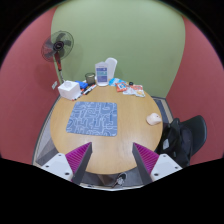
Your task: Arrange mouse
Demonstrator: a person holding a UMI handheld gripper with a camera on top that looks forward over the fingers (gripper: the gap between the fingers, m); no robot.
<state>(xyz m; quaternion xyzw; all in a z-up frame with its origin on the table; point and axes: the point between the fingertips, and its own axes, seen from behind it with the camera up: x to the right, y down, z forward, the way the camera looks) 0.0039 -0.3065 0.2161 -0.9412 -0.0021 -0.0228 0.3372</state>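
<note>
Round wooden table is seen w/ patterned mousepad at centre. Gripper held wide, empty. White mouse, prob. light, rigid, slippery, lies right of mousepad; sides should be pinched.

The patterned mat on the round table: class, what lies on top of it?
Nothing rests on the patterned mat; its whole printed face shows. The table surface beneath it is covered. The open fingers hover short of it, empty.

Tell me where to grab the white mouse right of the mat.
Probably grip the white mouse across its long sides, coming down from above: it lies low on the table, beyond the open hand-held gripper. Its heading is too small to tell.
</note>
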